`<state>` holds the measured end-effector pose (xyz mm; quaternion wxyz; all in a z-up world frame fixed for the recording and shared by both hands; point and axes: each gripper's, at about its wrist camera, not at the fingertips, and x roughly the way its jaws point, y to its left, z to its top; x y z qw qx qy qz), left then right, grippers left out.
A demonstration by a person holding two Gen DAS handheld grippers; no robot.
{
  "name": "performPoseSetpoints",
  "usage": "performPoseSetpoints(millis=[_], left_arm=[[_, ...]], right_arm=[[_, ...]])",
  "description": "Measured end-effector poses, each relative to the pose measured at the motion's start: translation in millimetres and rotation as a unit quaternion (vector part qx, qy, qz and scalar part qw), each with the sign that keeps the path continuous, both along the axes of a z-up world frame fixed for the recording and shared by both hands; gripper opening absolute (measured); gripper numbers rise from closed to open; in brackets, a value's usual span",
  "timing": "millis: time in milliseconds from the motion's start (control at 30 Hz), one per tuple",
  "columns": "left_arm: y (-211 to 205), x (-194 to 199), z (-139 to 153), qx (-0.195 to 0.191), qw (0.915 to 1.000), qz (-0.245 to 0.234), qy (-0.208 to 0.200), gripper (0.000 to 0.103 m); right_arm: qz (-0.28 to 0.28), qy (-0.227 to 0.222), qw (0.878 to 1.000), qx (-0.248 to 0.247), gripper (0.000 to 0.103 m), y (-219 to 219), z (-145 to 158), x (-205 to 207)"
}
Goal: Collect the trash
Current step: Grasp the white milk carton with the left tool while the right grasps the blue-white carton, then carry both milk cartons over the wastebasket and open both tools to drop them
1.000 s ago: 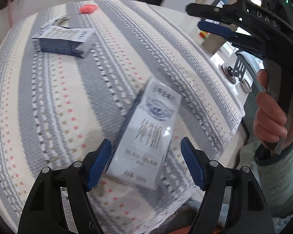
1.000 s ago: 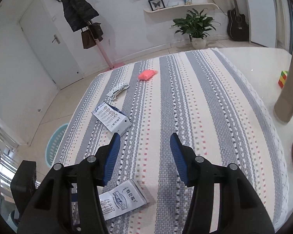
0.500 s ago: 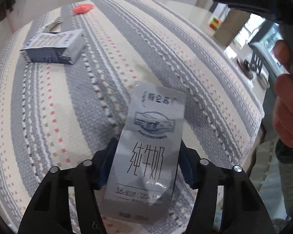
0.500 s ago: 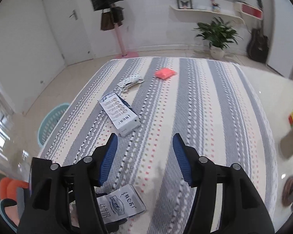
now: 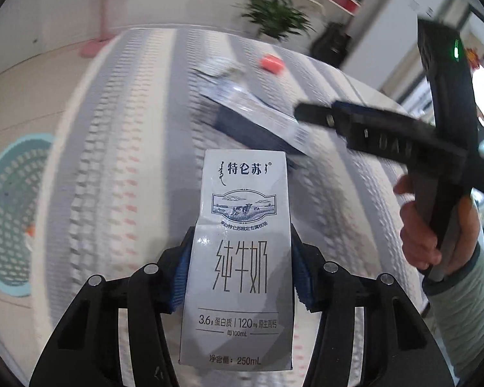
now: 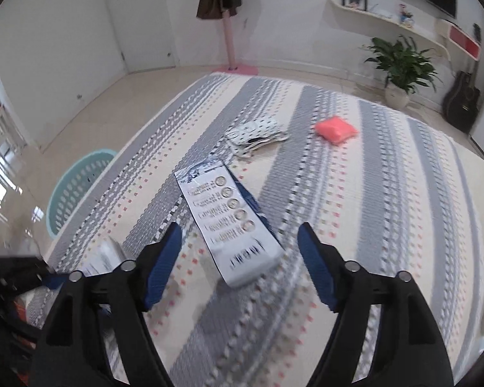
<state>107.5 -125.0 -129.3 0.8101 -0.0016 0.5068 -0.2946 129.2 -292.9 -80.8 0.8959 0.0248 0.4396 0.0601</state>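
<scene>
My left gripper (image 5: 241,253) holds a white milk carton (image 5: 242,290) upright above the striped tablecloth (image 5: 129,148); its jaws are closing and the blue pads (image 5: 180,271) press the carton's sides. My right gripper (image 6: 238,230) hangs over a blue-and-white carton (image 6: 222,206) lying flat on the cloth. Its jaws are opening, and the carton's near end shows between the fingertips, untouched. In the left wrist view that carton (image 5: 258,122) lies just under the right gripper (image 5: 306,113). Farther back lie a spotted wrapper (image 6: 255,132) and a pink packet (image 6: 335,127).
A teal basket (image 6: 77,187) stands on the floor left of the table, also in the left wrist view as the teal basket (image 5: 13,213). A hand (image 5: 419,225) grips the right tool. A potted plant (image 6: 400,64) and a guitar (image 6: 461,103) stand by the far wall.
The left gripper closed on the milk carton, lifted it off the cloth and swung toward the basket side. The right gripper opened wider and came down over the blue-and-white carton.
</scene>
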Motion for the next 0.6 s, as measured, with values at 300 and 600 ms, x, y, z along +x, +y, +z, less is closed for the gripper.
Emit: performPoseSetpoints(millis=[300, 600], left_arm=[[42.0, 33.4, -1.2, -0.021, 0.9975, 0.066, -0.015, 0.051], [61.1, 38.4, -5.5, -0.042, 0.9942, 0.096, -0.023, 0.051]], right_arm=[[0.018, 0.032, 0.998, -0.047, 0.074, 24.1, -34.9, 39.5], [-0.005, 0.052, 0.998, -0.025, 0.066, 29.1, -55.6, 53.7]])
